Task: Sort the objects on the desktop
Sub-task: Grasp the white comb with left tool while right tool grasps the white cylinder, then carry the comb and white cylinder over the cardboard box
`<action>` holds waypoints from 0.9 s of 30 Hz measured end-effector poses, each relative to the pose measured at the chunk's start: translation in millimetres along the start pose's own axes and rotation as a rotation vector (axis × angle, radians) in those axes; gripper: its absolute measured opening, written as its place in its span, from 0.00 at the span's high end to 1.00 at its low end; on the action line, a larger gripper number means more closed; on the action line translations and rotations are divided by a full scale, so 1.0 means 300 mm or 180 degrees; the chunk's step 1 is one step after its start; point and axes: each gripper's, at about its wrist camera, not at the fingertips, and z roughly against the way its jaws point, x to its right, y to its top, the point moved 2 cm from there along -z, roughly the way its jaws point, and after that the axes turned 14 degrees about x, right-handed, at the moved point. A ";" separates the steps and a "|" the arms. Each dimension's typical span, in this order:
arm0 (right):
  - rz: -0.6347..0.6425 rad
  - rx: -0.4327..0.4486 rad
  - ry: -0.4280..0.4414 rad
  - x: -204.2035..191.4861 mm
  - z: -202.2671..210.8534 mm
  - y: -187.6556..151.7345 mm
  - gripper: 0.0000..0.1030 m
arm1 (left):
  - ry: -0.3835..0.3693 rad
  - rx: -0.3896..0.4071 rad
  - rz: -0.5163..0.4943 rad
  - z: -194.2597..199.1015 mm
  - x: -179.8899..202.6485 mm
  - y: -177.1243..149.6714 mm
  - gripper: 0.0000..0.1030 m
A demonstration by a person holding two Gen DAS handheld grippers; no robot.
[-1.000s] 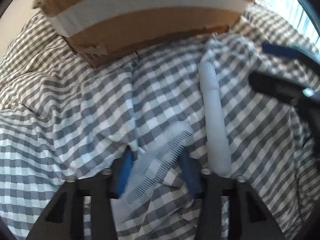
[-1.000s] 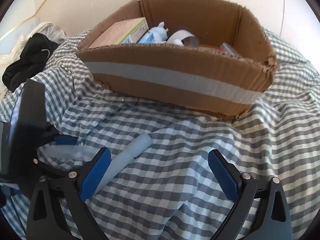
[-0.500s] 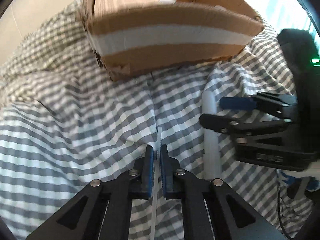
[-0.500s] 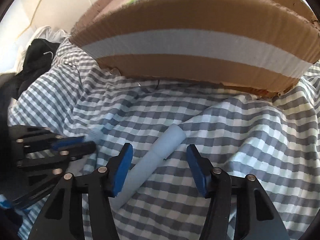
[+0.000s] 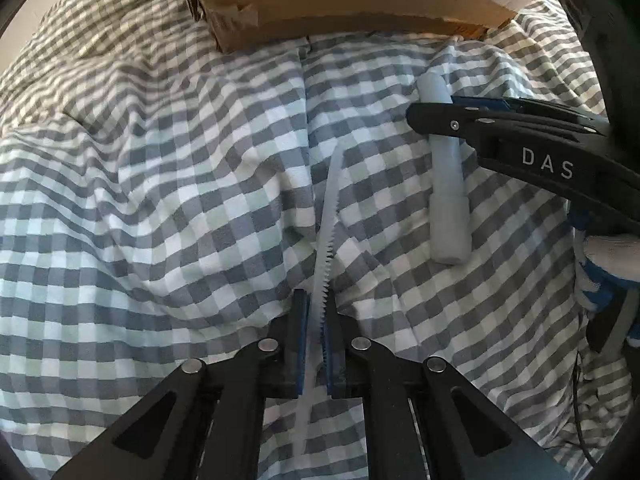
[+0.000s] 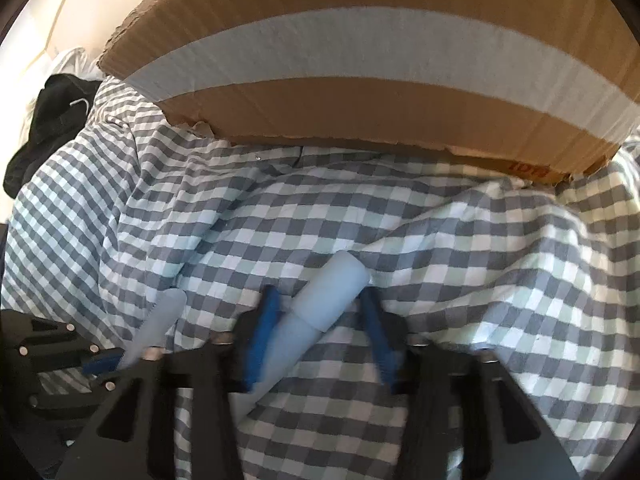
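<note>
A pale comb [image 5: 326, 232] stands on edge over the checked cloth [image 5: 160, 200], and my left gripper [image 5: 316, 300] is shut on its lower end. To its right lies a pale blue tube [image 5: 448, 184], straddled near its far end by my right gripper [image 5: 434, 107]. In the right wrist view the tube [image 6: 332, 296] lies slantwise between the blue pads of the right gripper [image 6: 319, 298]. The jaws are closing, with a small gap still showing on the right side. The comb [image 6: 160, 320] and left gripper [image 6: 100, 360] show at lower left.
A cardboard box [image 6: 360, 60] with a pale tape band stands just beyond both objects, its inside hidden. It also fills the top of the left wrist view as the box [image 5: 360, 0]. A black garment [image 6: 52, 120] lies far left. A gloved hand [image 5: 608, 256] holds the right gripper.
My left gripper closed on the comb and turned it on edge. The right gripper came down over the tube, and its jaws narrowed around it.
</note>
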 end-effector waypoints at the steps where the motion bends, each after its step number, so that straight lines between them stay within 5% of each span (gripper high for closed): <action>1: -0.0008 0.0018 0.0002 0.001 0.009 0.002 0.75 | 0.0002 0.0043 0.0015 0.014 -0.002 0.003 0.96; 15: 0.0022 0.0746 -0.0028 0.011 0.243 0.079 0.78 | -0.0095 0.0927 0.0101 0.263 0.057 0.158 0.97; 27: 0.0032 0.1347 -0.0076 0.019 0.421 0.146 0.81 | 0.0112 0.1444 0.0289 0.390 0.081 0.311 0.96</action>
